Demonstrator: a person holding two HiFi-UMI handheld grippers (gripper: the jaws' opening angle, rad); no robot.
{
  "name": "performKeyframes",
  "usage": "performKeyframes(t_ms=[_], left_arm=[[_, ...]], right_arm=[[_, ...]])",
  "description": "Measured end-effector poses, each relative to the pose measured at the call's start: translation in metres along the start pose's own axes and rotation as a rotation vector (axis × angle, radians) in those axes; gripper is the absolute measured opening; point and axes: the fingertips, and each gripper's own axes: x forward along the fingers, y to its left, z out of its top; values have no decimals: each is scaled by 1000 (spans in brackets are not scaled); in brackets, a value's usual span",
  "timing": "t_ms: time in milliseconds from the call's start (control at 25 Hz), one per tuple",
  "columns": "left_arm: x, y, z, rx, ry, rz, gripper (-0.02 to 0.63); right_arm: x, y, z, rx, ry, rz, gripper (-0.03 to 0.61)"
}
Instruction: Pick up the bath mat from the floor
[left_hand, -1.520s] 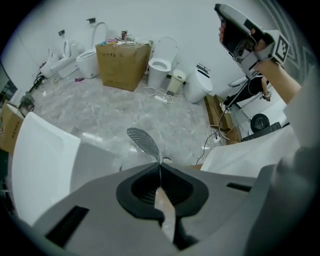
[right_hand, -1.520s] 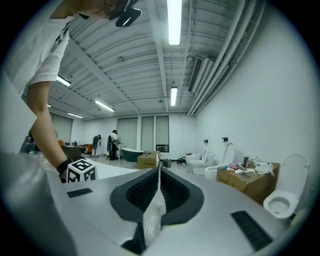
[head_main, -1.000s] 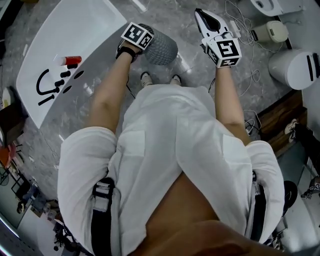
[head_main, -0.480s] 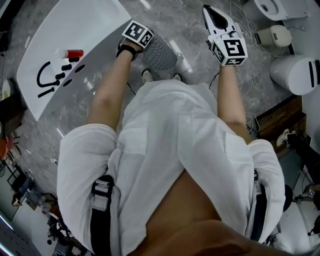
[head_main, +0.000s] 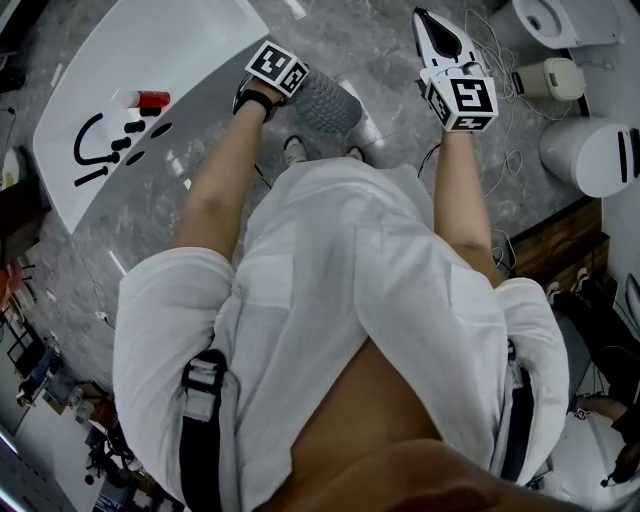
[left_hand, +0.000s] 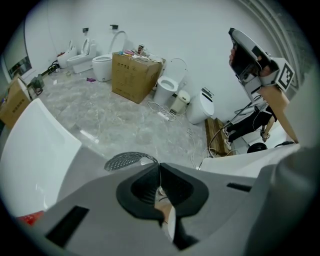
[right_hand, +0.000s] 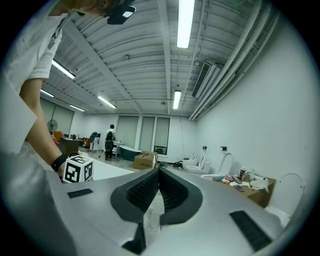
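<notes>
Head view: my left gripper (left_hand: 159, 167) is clamped on the grey dotted bath mat (head_main: 325, 100), clear of the marble floor (head_main: 360, 30); my right gripper (right_hand: 158, 172) is closed and empty.

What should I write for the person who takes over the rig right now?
Left gripper: jaws shut, apparently pinching an edge of the mat.
Right gripper: jaws shut, nothing held, apart from the mat.
Mat: bunched up, hanging at the left gripper above the floor.
Done: the mat seems lifted.
Left: confirm the grip and hold the mat clear of the floor.
</notes>
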Motion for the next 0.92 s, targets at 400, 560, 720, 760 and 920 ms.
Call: performKeyframes(t_ms=[400, 560, 720, 760, 920], left_arm=[[-3, 3, -5, -24, -19, -1, 12], [-3, 4, -9, -40, -16, 0, 12], [-4, 5, -12, -46, -11, -3, 12], [-4, 5, -12, -46, -10, -4, 12], [-4, 2, -14, -48, -3, -8, 12]], right_arm=[[-2, 7, 8, -18, 2, -6, 26], [-4, 7, 6, -22, 3, -7, 26], [-4, 7, 10, -24, 3, -1, 26], [-4, 7, 11, -25, 2, 1, 26], [-3, 8, 13, -29, 0, 5, 26]])
